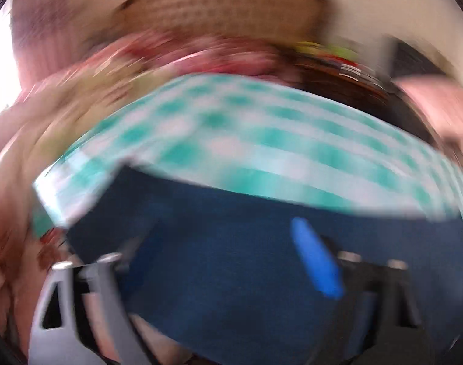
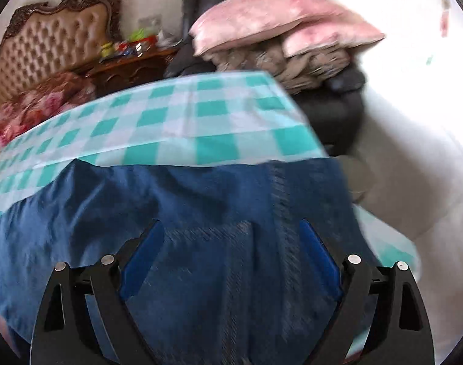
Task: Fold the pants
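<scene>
Blue denim pants (image 2: 201, 200) lie spread on a table with a teal-and-white checked cloth (image 2: 176, 121). My right gripper (image 2: 231, 231) hovers over them, its blue-padded fingers (image 2: 146, 249) wide apart and open, nothing pinched between them. The left wrist view is heavily blurred. It shows the same pants (image 1: 219, 213) below the checked cloth (image 1: 261, 140). My left gripper (image 1: 228, 246) is over the denim with its fingers spread; one blue pad (image 1: 316, 258) shows clearly, and no fabric is caught between the fingers.
A tufted headboard (image 2: 51, 39) and floral bedding (image 2: 39, 100) lie beyond the table on the left. A wooden nightstand (image 2: 131, 67) holds small items. Pink pillows (image 2: 277, 21) are piled on a dark chair (image 2: 331, 103) at the right. White floor (image 2: 414, 152) runs along the right side.
</scene>
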`<state>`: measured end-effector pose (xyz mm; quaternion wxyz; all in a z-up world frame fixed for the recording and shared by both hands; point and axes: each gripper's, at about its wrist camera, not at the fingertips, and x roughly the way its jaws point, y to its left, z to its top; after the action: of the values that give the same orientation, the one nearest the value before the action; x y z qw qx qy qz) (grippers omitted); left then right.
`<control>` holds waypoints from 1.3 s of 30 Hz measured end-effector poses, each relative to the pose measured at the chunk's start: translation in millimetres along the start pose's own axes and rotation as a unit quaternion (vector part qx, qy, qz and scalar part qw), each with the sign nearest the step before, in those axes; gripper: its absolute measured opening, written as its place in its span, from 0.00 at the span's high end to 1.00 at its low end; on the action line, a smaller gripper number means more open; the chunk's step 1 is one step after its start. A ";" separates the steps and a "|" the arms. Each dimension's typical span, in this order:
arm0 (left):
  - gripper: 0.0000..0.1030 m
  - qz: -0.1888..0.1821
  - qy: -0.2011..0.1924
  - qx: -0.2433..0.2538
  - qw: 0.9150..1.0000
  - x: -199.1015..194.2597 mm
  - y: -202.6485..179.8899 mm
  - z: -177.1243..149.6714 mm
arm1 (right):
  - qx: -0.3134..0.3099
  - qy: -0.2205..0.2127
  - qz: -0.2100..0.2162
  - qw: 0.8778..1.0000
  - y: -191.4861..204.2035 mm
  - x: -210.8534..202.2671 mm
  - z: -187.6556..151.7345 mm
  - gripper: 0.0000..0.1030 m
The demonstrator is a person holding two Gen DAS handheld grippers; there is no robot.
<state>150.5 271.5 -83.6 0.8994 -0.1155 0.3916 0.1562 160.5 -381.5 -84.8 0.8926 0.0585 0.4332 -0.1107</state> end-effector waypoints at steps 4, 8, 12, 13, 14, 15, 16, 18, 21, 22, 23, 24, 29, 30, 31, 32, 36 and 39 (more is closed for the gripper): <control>0.29 0.001 0.042 -0.005 0.999 48.5 105.1 48.4 | -0.060 0.010 -0.024 0.998 12.3 31.7 26.8 0.17; 0.35 -0.095 0.098 0.012 0.991 75.0 138.5 62.1 | -0.103 0.025 -0.037 0.994 13.5 47.4 35.3 0.17; 0.42 -0.144 0.159 0.053 0.975 106.4 132.6 61.1 | -0.133 0.041 -0.052 0.989 13.8 56.5 37.6 0.18; 0.43 -0.143 0.171 0.065 0.973 113.2 130.5 58.3 | -0.142 0.044 -0.057 0.987 15.0 57.2 36.1 0.18; 0.44 -0.143 0.173 0.081 0.971 116.1 128.3 57.8 | -0.150 0.044 -0.061 0.986 16.3 57.0 34.4 0.18; 0.50 -0.156 0.179 0.091 0.967 116.1 125.4 58.3 | -0.154 0.044 -0.063 0.985 16.5 57.1 33.6 0.18; 0.56 -0.163 0.184 0.093 0.965 117.9 124.7 59.6 | -0.157 0.043 -0.065 0.985 16.2 57.4 32.1 0.17; 0.72 -0.164 0.196 0.098 0.962 121.8 124.4 62.3 | -0.163 0.040 -0.075 0.983 16.4 60.3 29.7 0.16; 0.87 -0.165 0.207 0.114 0.957 121.5 123.0 66.4 | -0.153 0.032 -0.085 0.984 15.6 64.9 27.3 0.14; 0.88 -0.162 0.208 0.121 0.957 120.9 121.1 69.0 | -0.147 0.028 -0.084 0.985 14.0 66.0 27.5 0.13; 0.88 -0.158 0.209 0.129 0.956 121.5 118.4 71.7 | -0.146 0.025 -0.084 0.985 13.7 66.7 27.8 0.13; 0.88 -0.155 0.210 0.133 0.956 123.4 116.9 73.9 | -0.146 0.019 -0.086 0.985 13.6 68.1 27.2 0.13; 0.88 -0.141 0.199 0.121 0.962 133.9 114.1 86.6 | -0.133 0.006 -0.084 0.988 13.2 74.0 31.6 0.14; 0.88 -0.139 0.199 0.116 0.963 136.2 113.6 88.2 | -0.129 0.003 -0.081 0.988 12.5 75.8 33.4 0.14; 0.88 -0.137 0.199 0.114 0.964 138.1 112.3 88.8 | -0.126 0.002 -0.079 0.989 11.8 77.0 34.6 0.14; 0.88 -0.136 0.200 0.113 0.964 138.6 112.0 88.6 | -0.123 0.000 -0.077 0.989 11.3 77.5 35.0 0.14; 0.65 -0.113 0.177 0.082 0.974 130.2 125.1 91.7 | -0.121 -0.017 -0.075 0.990 10.0 79.7 35.1 0.14; 0.65 -0.115 0.145 0.060 0.981 103.3 139.3 86.6 | -0.124 -0.021 -0.076 0.989 10.0 80.7 36.8 0.14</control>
<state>223.2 448.5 -114.3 0.8501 -0.1271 0.5110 0.0097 239.5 -391.0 -125.4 0.8907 -0.0879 0.4282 -0.1247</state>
